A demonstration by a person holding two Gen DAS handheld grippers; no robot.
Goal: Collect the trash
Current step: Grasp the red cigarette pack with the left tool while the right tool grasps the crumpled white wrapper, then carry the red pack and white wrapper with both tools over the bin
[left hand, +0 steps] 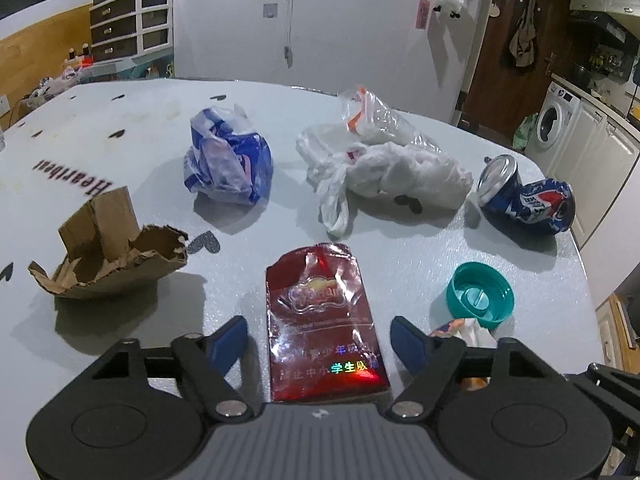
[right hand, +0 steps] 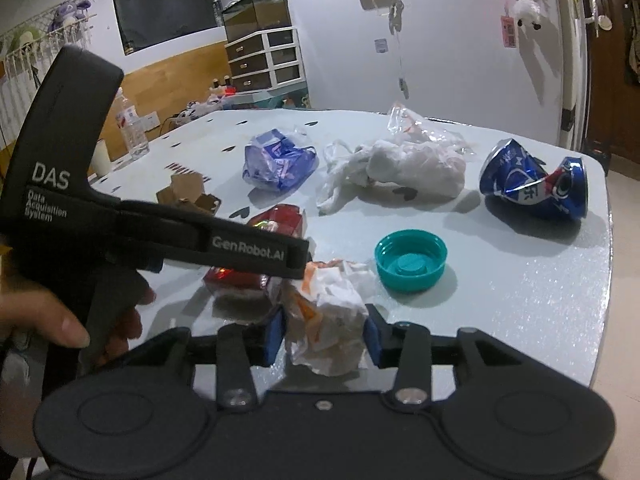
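My left gripper (left hand: 319, 340) is spread wide with the red foil packet (left hand: 326, 320) lying flat on the table (left hand: 520, 280) between its fingers, not touching either one. My right gripper (right hand: 322, 334) is pinching the crumpled paper wad (right hand: 328, 320), both blue pads pressed into it. Just past that sits the teal bottle cap (right hand: 410, 266), open side up. Further back there's the crushed blue can (right hand: 534, 180) near the table's right edge, a white plastic bag (right hand: 400, 168), a scrunched blue wrapper (right hand: 278, 160), and torn cardboard (left hand: 108, 248) off to the left.
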